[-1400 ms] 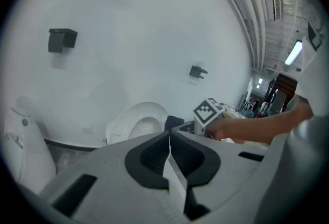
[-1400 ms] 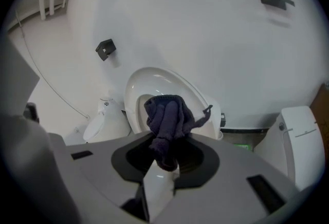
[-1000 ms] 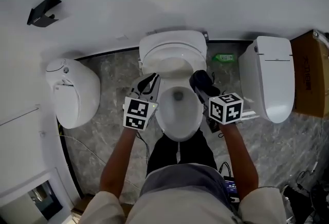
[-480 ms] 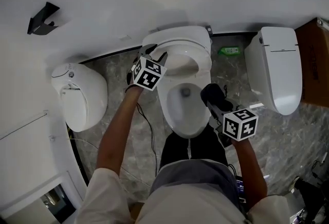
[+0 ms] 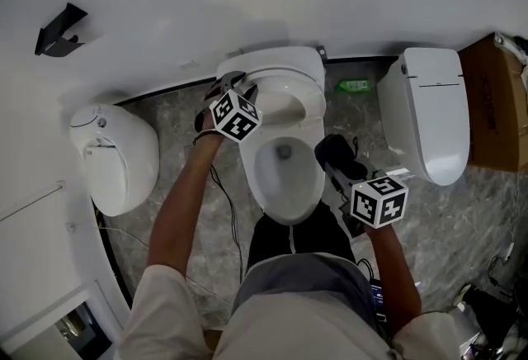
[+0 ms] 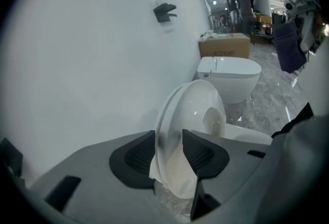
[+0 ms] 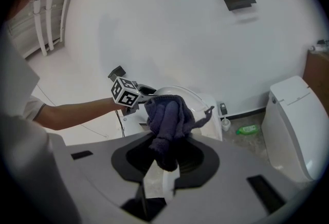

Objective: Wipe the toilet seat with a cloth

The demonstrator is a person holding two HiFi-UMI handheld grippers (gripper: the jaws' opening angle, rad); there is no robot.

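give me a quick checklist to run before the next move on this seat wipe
1. Cloth held: ok, the right hand-held gripper is shut on the cloth.
2. Left hand-held gripper placed: ok, its jaws have just been opening and stand astride the edge of the raised seat.
3. Left grip on the raised seat: not ok, jaws open.
4. Seat lowered for wiping: not ok, it stands upright.
5. Cloth on seat: not ok, it hangs apart, beside the bowl.
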